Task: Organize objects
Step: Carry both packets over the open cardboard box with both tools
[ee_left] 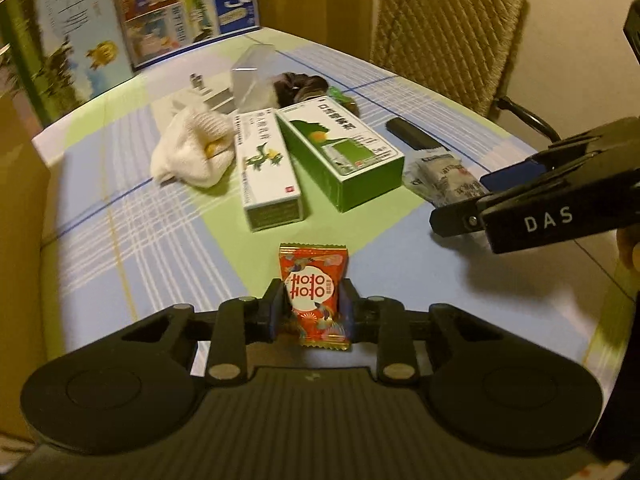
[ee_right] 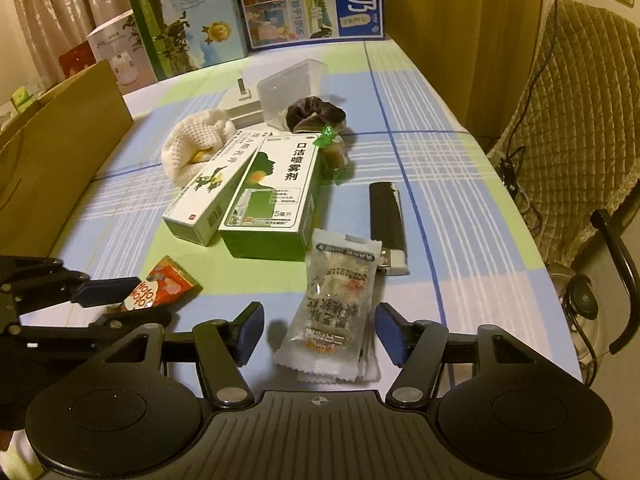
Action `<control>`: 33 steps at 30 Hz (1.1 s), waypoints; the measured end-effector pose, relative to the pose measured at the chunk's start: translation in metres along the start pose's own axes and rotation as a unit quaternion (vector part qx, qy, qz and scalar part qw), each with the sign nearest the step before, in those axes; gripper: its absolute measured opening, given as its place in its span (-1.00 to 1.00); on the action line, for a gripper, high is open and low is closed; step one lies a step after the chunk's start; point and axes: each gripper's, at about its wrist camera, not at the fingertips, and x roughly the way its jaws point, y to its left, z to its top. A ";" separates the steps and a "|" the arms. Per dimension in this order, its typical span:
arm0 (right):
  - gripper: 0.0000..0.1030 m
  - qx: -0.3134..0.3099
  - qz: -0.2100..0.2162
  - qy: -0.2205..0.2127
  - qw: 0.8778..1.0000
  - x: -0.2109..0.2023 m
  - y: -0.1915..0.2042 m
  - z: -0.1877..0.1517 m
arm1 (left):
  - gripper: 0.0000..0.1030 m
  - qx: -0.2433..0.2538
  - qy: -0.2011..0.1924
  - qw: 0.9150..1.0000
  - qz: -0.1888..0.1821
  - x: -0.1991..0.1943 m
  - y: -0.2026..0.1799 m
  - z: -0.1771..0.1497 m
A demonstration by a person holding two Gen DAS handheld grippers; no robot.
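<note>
Lighter (ee_right: pixel 387 228) lies right of spray box (ee_right: pixel 272 196).

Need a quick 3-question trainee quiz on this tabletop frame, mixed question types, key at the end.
1. True or false: the left gripper is shut on the red candy packet.
2. What lies between the open right gripper fingers? A) black lighter B) clear snack packet C) white cloth
3. Fill in: the green box lies beside a ___ box.

Key: 1 true; 2 B; 3 white
</note>
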 end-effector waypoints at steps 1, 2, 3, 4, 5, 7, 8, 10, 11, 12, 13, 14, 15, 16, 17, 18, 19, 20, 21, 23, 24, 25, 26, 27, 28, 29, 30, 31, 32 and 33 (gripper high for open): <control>0.14 0.003 -0.002 -0.002 1.000 0.001 0.000 0.001 | -0.48 -0.006 -0.001 1.000 0.003 0.000 0.001 -0.001; 0.13 0.003 -0.006 -0.004 1.000 0.003 0.000 0.001 | -0.47 -0.011 -0.003 1.000 0.006 0.000 0.001 0.000; 0.13 0.001 -0.009 -0.006 1.000 0.003 0.001 0.002 | -0.45 -0.013 -0.005 1.000 0.007 0.001 0.002 0.000; 0.13 -0.004 -0.013 -0.007 1.000 0.004 0.002 0.002 | -0.45 -0.015 -0.007 1.000 0.009 0.001 0.002 0.001; 0.09 -0.009 -0.019 -0.008 1.000 0.004 0.003 0.001 | -0.45 -0.017 -0.008 1.000 0.008 0.002 0.002 0.001; -0.04 -0.018 -0.029 -0.009 0.999 0.004 0.006 0.000 | -0.45 -0.021 -0.009 1.000 0.007 0.002 0.003 0.001; -0.17 -0.020 -0.031 -0.009 0.999 0.004 0.006 -0.001 | -0.45 -0.022 -0.010 1.000 0.006 0.002 0.003 0.001; -0.25 -0.021 -0.031 -0.009 0.999 0.002 0.005 -0.002 | -0.45 -0.025 -0.010 1.000 0.005 0.003 0.004 0.001; -0.29 -0.019 -0.031 -0.009 0.999 0.002 0.005 -0.002 | -0.47 -0.028 -0.009 1.000 0.004 0.002 0.004 0.001; -0.31 -0.017 -0.030 -0.009 0.999 0.001 0.005 -0.002 | -0.48 -0.031 -0.008 0.999 0.003 0.002 0.004 0.001; -0.32 -0.015 -0.028 -0.009 0.999 0.001 0.005 -0.002 | -0.51 -0.032 -0.006 0.999 0.004 0.001 0.003 0.001; -0.33 -0.012 -0.024 -0.008 1.000 -0.001 0.005 -0.003 | -0.53 -0.034 -0.005 0.999 0.005 0.001 0.002 0.001; -0.34 -0.010 -0.022 -0.008 1.000 -0.002 0.005 -0.003 | -0.57 -0.036 -0.004 0.999 0.006 0.000 0.002 0.001; -0.34 -0.008 -0.020 -0.009 1.000 -0.005 0.005 -0.003 | -0.59 -0.038 -0.002 0.999 0.009 -0.001 0.001 0.002; -0.34 -0.004 -0.020 -0.010 1.000 -0.008 0.006 -0.004 | -0.59 -0.041 0.001 0.999 0.013 -0.002 0.000 0.001; -0.34 -0.001 -0.019 -0.011 1.000 -0.012 0.006 -0.004 | -0.59 -0.045 0.003 0.999 0.014 -0.004 0.001 0.001; -0.34 0.003 -0.017 -0.011 1.000 -0.015 0.007 -0.005 | -0.59 -0.050 0.005 0.999 0.014 -0.006 0.001 0.000; -0.34 0.007 -0.015 -0.012 1.000 -0.020 0.008 -0.007 | -0.59 -0.055 0.005 0.998 0.014 -0.009 0.002 0.000; -0.34 0.008 -0.014 -0.013 1.000 -0.024 0.010 -0.008 | -0.59 -0.058 0.003 0.998 0.016 -0.013 0.003 -0.001; -0.34 0.010 -0.011 -0.016 1.000 -0.034 0.014 -0.010 | -0.59 -0.065 0.002 0.998 0.019 -0.023 0.004 -0.001; -0.34 0.013 -0.008 -0.017 1.000 -0.039 0.016 -0.010 | -0.59 -0.070 0.000 0.997 0.019 -0.028 0.005 -0.001; -0.34 0.016 -0.006 -0.020 1.000 -0.046 0.018 -0.011 | -0.59 -0.072 -0.002 0.997 0.021 -0.034 0.006 -0.001; -0.34 0.016 -0.005 -0.024 1.000 -0.053 0.020 -0.011 | -0.59 -0.074 -0.004 0.997 0.023 -0.039 0.006 -0.001; -0.34 0.016 -0.004 -0.028 0.999 -0.059 0.023 -0.011 | -0.59 -0.076 -0.006 0.997 0.025 -0.045 0.006 -0.001; -0.34 0.015 -0.001 -0.033 0.999 -0.067 0.027 -0.009 | -0.59 -0.080 -0.008 0.996 0.026 -0.051 0.007 0.000; -0.34 0.014 0.003 -0.038 0.999 -0.074 0.031 -0.008 | -0.59 -0.083 -0.012 0.996 0.028 -0.058 0.008 0.001; -0.34 0.012 0.006 -0.043 0.999 -0.081 0.036 -0.006 | -0.59 -0.087 -0.016 0.996 0.031 -0.067 0.009 0.001; -0.34 0.006 0.010 -0.050 0.999 -0.089 0.043 -0.003 | -0.59 -0.089 -0.020 0.995 0.034 -0.074 0.010 0.002; -0.34 0.001 0.015 -0.058 0.998 -0.096 0.050 0.000 | -0.59 -0.093 -0.025 0.995 0.038 -0.083 0.012 0.003; -0.34 -0.002 0.022 -0.063 0.998 -0.102 0.058 0.005 | -0.59 -0.096 -0.030 0.994 0.042 -0.092 0.014 0.004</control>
